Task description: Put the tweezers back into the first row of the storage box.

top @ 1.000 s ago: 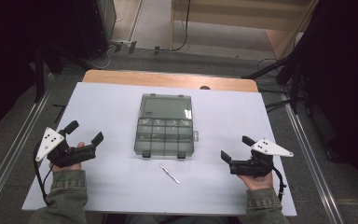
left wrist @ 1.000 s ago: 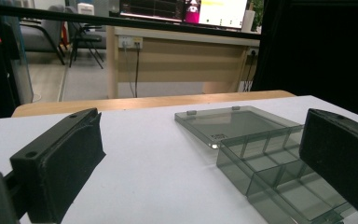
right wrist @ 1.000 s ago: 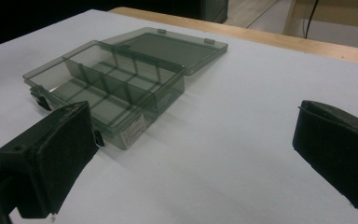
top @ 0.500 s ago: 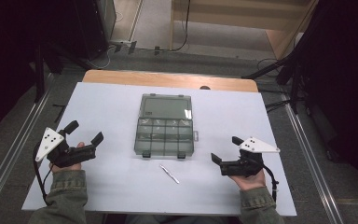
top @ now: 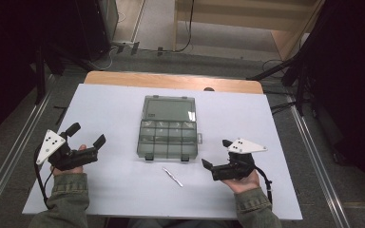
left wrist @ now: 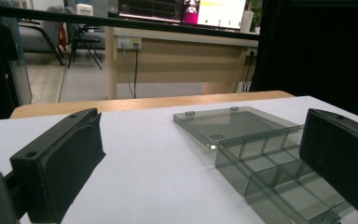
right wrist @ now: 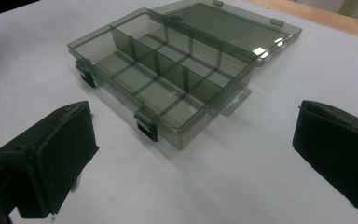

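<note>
An open, smoke-grey plastic organizer box [top: 168, 139] with several empty compartments lies mid-table, its lid [top: 169, 109] folded flat on the far side. A small silvery, pin-like piece [top: 172, 176] lies on the white tabletop just in front of it. My left gripper [top: 86, 134] is held low at the left, open, with nothing in it. Past its jaws stands the box [left wrist: 270, 168]. My right gripper [top: 216, 153] is open and holds nothing, close to the box's near right corner. It points at the box [right wrist: 168, 84], whose black latches face it.
A white sheet [top: 114, 109] covers the table, and a strip of wooden edge [top: 171, 81] shows at the far side. Metal rails [top: 313, 156] run along the floor on both sides. A wooden desk [left wrist: 177, 60] and cables stand beyond the table.
My right gripper has moved left toward the box's near right corner and turned to face the box. The left gripper, the box and the silvery piece have stayed put.
</note>
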`<state>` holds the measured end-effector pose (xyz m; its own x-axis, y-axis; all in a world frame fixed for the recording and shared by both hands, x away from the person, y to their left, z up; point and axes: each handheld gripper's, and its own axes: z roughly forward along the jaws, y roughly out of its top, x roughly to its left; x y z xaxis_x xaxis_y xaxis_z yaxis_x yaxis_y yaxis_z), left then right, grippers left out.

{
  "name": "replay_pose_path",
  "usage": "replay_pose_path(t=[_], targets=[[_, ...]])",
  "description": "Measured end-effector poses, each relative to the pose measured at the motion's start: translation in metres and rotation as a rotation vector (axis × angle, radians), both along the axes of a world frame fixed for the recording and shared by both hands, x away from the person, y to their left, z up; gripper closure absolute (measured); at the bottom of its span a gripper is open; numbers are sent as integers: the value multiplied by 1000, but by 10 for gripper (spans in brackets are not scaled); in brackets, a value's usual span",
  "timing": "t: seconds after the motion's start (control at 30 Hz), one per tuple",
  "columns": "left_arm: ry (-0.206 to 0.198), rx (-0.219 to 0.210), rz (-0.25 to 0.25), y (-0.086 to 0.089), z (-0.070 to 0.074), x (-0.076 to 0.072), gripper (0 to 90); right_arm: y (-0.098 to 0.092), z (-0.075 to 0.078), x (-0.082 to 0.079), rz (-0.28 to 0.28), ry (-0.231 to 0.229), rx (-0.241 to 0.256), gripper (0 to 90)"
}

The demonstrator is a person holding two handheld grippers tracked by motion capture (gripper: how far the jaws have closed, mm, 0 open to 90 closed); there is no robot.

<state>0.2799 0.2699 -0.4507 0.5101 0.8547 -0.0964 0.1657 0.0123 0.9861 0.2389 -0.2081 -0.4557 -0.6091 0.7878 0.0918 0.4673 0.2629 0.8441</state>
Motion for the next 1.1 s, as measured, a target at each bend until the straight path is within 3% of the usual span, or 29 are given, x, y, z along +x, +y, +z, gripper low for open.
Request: replay_pose_path(t=[0.47, 1.1], targets=[[1, 2, -1, -1, 0, 0, 0, 26, 1, 5, 69, 48, -20, 0], [2, 3, -3, -1, 0, 1, 0, 69, 2, 9, 192, 124, -120, 17]])
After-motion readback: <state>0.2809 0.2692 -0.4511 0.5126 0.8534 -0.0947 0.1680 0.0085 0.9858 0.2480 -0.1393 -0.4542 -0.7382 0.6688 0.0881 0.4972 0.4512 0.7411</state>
